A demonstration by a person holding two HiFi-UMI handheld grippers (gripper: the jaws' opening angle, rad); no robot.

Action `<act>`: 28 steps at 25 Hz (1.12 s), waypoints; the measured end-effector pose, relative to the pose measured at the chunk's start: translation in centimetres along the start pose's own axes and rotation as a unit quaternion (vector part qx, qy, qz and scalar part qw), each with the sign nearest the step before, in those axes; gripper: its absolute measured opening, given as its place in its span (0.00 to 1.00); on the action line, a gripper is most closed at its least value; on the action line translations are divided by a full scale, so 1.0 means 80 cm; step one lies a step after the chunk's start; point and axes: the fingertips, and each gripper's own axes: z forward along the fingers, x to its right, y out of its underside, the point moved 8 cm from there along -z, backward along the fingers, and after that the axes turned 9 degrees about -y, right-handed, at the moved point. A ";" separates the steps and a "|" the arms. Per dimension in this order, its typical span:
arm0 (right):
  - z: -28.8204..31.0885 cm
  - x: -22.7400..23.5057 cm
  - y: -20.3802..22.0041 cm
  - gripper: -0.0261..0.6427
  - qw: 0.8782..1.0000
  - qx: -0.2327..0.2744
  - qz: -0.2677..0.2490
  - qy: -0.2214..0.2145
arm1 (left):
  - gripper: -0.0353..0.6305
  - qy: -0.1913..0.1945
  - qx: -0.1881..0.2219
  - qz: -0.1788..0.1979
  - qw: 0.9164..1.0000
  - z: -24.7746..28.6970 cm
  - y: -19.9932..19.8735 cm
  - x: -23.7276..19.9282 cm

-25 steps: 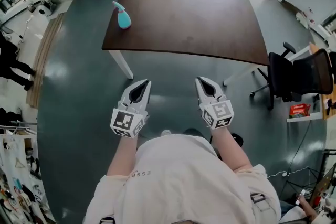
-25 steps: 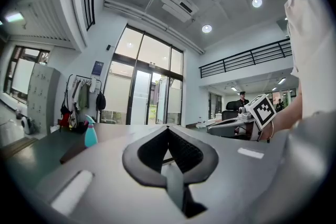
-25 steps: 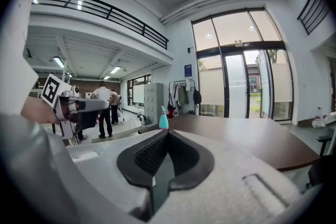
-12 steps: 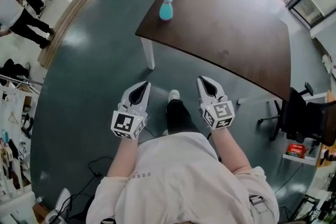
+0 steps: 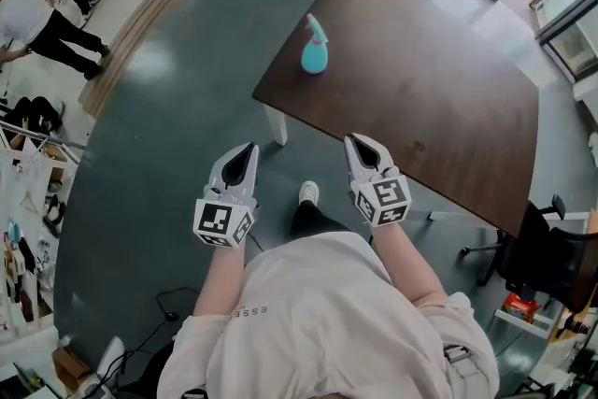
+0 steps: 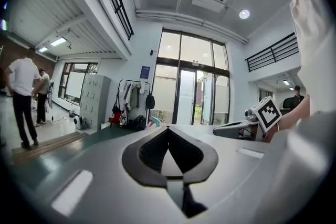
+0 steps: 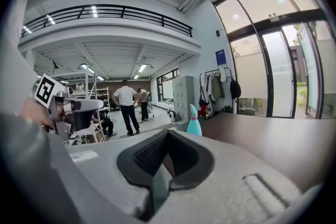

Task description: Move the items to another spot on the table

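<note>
A teal spray bottle point(image 5: 314, 51) with a pink trigger stands upright near the left corner of the dark brown table point(image 5: 439, 79). In the right gripper view the spray bottle point(image 7: 193, 123) shows just beyond the jaws, on the table point(image 7: 262, 139). My left gripper point(image 5: 248, 148) is shut and empty, held over the floor short of the table's near edge. My right gripper point(image 5: 358, 140) is shut and empty too, with its tip at the table's near edge. Both point towards the table, well short of the bottle. The left gripper view shows my closed left gripper point(image 6: 168, 129) and the right gripper point(image 6: 247, 126) beside it.
A white table leg point(image 5: 276, 121) stands below the corner, just ahead of the grippers. People point(image 5: 42, 14) stand at the far left. An office chair point(image 5: 551, 257) sits right of the table. Cables point(image 5: 177, 299) lie on the green floor behind me.
The table and bottle have come nearer and now lie right in front of both grippers, which moved forward with the person. Both grippers stay shut.
</note>
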 end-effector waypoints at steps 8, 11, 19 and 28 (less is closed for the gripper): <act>0.095 0.110 -0.041 0.03 1.000 0.003 -0.009 -0.009 | 0.08 -0.007 0.005 0.014 1.000 0.129 -0.025 -0.026; 0.124 0.129 -0.050 0.03 1.000 0.003 -0.013 -0.018 | 0.08 0.002 0.007 0.017 1.000 0.163 -0.030 -0.032; 0.178 0.155 -0.062 0.25 1.000 0.011 0.002 -0.012 | 0.08 0.032 -0.007 0.008 0.999 0.234 -0.029 -0.051; 0.246 0.171 -0.062 0.42 1.000 -0.028 0.011 -0.003 | 0.08 0.075 -0.034 -0.005 0.997 0.319 -0.034 -0.111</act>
